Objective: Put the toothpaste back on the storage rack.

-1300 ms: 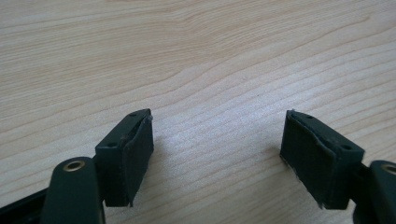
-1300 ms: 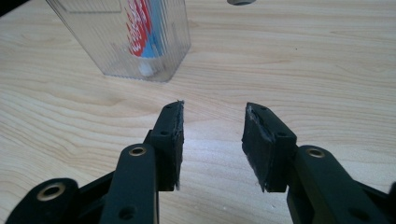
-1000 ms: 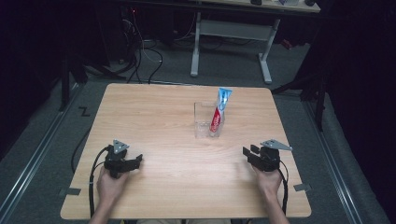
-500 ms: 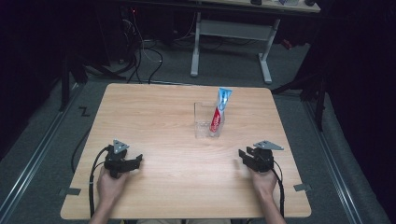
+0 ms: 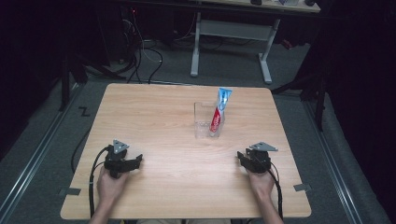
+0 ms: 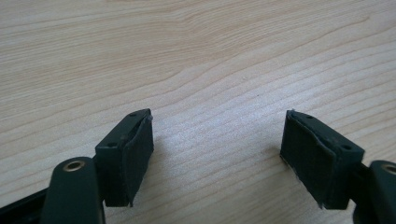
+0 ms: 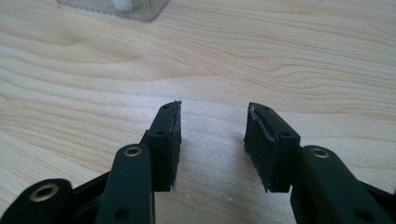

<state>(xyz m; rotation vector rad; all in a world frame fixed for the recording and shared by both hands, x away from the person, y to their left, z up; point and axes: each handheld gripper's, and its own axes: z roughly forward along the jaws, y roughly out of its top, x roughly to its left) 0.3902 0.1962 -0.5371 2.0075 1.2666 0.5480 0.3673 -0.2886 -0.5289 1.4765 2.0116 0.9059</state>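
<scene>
The right gripper is sitting lower and nearer the table centre than a second ago, its empty jaws having just been opening. The left gripper is resting released, unmoved. Bare wood is lying between them. The tube is standing upright, tilted, in the cup, mid-table.

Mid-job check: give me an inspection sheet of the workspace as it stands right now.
Surface: wooden table, bare wood near both grippers.
Job's things: toothpaste tube standing tilted in a clear container, untouched.
Clutter: nothing seen.
Grippers: left gripper open, low over the table; right gripper open, nothing between its jaws, which have just been opening.
Cables: one black cable trails from each gripper.
Surroundings: dark floor, white desk frame behind.
</scene>
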